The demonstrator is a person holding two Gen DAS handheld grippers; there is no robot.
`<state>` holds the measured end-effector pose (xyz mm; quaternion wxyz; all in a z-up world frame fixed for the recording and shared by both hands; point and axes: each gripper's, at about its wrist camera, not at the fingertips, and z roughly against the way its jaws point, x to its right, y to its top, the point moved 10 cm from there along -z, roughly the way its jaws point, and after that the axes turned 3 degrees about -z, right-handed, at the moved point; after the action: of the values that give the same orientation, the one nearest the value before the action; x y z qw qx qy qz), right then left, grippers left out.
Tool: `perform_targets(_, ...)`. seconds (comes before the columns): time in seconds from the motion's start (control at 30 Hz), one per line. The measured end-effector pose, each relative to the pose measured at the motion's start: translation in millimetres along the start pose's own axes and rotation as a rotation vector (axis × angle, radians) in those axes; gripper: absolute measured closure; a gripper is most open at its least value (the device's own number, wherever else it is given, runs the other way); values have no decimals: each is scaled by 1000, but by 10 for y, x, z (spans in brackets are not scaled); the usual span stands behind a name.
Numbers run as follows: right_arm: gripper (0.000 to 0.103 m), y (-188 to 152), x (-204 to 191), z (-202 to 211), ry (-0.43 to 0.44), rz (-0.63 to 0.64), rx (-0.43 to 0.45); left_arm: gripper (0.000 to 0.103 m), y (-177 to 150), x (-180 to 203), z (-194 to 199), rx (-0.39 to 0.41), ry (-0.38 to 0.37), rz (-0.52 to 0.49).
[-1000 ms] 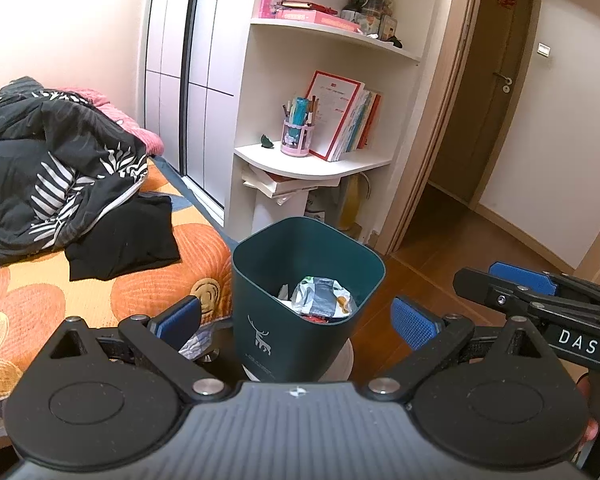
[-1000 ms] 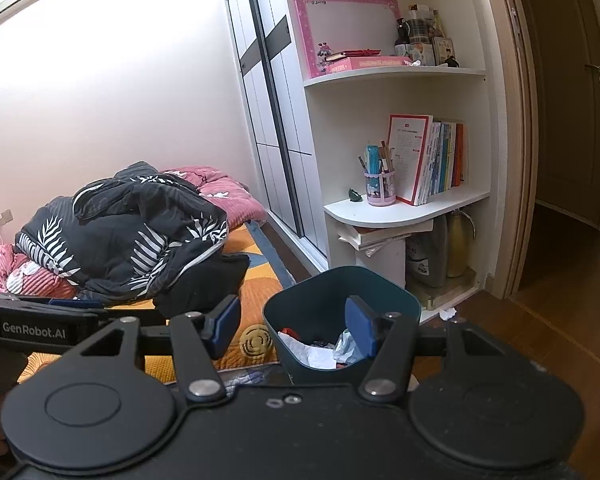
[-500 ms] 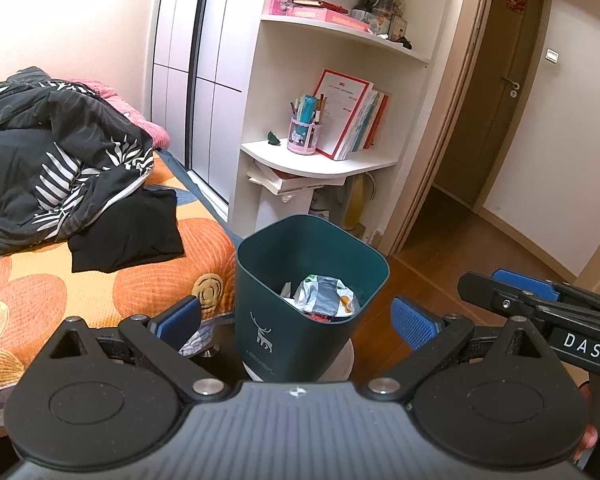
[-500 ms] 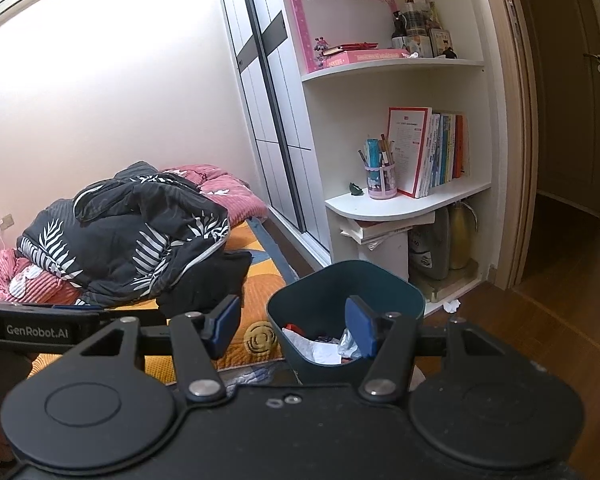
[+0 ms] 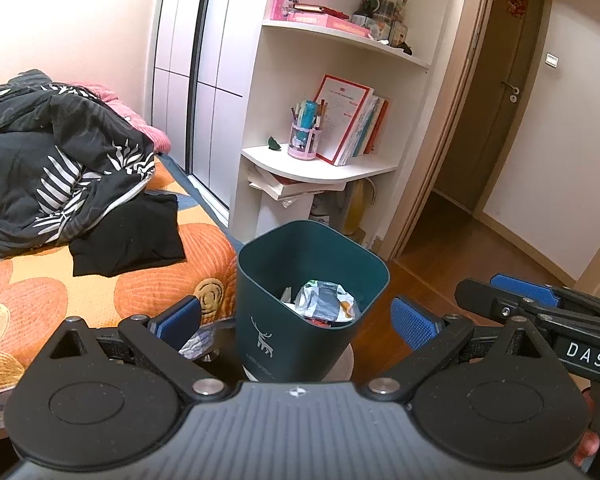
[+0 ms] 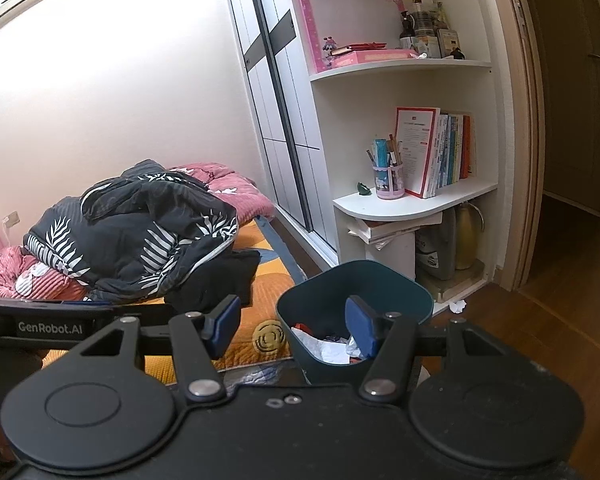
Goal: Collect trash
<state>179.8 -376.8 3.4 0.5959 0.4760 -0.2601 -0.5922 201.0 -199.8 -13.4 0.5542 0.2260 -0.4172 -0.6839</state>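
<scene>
A dark green trash bin (image 5: 300, 304) with a white deer mark stands on the floor beside the bed, holding crumpled wrappers (image 5: 324, 300). My left gripper (image 5: 296, 320) is open and empty, its blue pads spread either side of the bin. My right gripper (image 6: 292, 326) is open and empty, a little back from the bin (image 6: 356, 292), which also shows paper trash (image 6: 324, 350). The right gripper's fingers (image 5: 532, 300) show at the right of the left wrist view. A small white scrap (image 6: 458, 306) lies on the floor by the shelf.
A bed (image 5: 60, 288) with an orange flowered sheet, a black leaf-print quilt (image 6: 140, 232) and a black garment (image 5: 128, 236) lies at left. White corner shelves (image 6: 412, 204) with books and a pen cup stand behind the bin. An open doorway (image 6: 572, 160) and wood floor are at right.
Both views have drifted slightly, with the left gripper a bit higher over the bin. Both grippers stay open and empty. The bin has not moved.
</scene>
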Motion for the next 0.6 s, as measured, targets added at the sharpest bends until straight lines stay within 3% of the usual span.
perform_targets(0.6,45,-13,-26,-19,9,6,-5,1,2,18,0,6,1,-5)
